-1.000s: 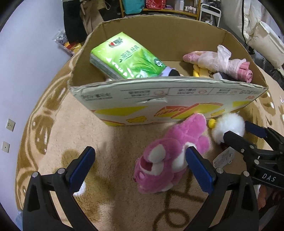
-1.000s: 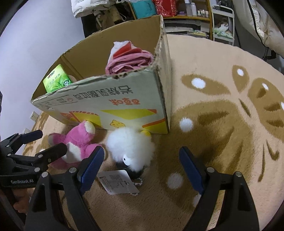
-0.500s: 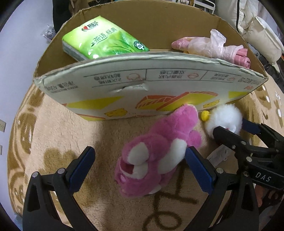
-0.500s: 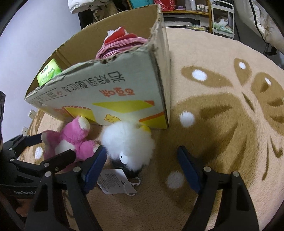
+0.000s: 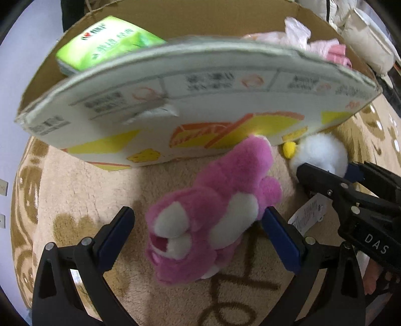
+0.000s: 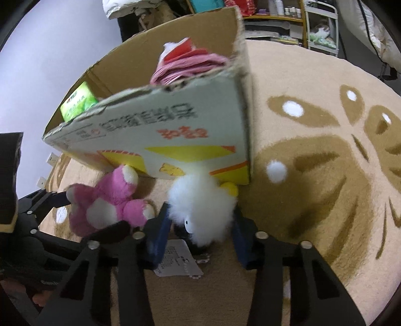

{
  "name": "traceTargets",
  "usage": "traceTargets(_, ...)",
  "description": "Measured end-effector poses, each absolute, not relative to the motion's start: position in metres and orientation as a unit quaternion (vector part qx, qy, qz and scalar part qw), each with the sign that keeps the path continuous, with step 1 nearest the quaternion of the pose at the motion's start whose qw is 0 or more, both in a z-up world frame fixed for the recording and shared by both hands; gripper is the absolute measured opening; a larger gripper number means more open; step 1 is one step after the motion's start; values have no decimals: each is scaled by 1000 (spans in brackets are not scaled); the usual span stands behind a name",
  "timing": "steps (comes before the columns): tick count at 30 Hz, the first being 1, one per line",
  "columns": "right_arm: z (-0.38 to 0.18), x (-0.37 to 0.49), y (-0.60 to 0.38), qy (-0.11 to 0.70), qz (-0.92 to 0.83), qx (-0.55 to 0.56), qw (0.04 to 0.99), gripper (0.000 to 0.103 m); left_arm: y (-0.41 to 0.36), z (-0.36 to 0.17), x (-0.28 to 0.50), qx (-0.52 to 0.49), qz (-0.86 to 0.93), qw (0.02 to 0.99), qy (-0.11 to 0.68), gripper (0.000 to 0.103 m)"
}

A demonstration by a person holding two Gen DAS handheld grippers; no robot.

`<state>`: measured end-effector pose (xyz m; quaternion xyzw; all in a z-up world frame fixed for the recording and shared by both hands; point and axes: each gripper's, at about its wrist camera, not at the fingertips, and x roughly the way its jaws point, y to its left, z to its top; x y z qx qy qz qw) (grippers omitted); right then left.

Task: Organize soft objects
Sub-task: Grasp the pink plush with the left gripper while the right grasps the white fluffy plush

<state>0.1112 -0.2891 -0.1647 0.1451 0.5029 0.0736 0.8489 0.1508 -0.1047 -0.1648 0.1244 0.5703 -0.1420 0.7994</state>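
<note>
A pink plush bear (image 5: 210, 220) lies on the carpet before a cardboard box (image 5: 190, 100). My left gripper (image 5: 198, 230) is open with its blue pads on either side of the bear, the right pad touching it. A white fluffy plush (image 6: 200, 210) with a paper tag (image 6: 178, 260) lies beside the bear, against the box's front. My right gripper (image 6: 200, 230) has narrowed around the white plush, and both pads press into its fur. The bear also shows in the right wrist view (image 6: 107, 203), the white plush in the left wrist view (image 5: 320, 153).
The box holds a green tissue pack (image 5: 105, 42) and pink bags (image 6: 190, 65). A beige carpet with brown pattern (image 6: 313, 155) spreads to the right. Shelves (image 6: 275, 15) and white bedding stand behind the box. A wall with sockets is at the left.
Both grippers have moved forward and down onto the plush toys. The right gripper has closed from wide open onto the white plush. The left stays open around the bear.
</note>
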Motion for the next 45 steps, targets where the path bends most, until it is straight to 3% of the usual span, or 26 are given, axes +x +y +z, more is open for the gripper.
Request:
traceTargets(10, -170, 111, -277, 497, 63, 110, 858, 36, -125, -172, 148, 144, -148, 800, 563, 100)
traceTargets(17, -167, 111, -277, 494, 71, 114, 859, 33, -131, -176, 155, 139, -164, 800, 560, 80)
traceTargets(28, -143, 99, -269, 470, 80, 102, 873, 32, -127, -168, 138, 123, -146, 816, 546, 69)
traceTargets(33, -129, 84, -274, 457, 77, 109, 880, 32, -119, -164, 133, 103, -145, 819, 546, 56)
traceTargets(45, -103, 62, -270, 436, 91, 85, 891, 32, -100, -119, 91, 101, -121, 857, 490, 53)
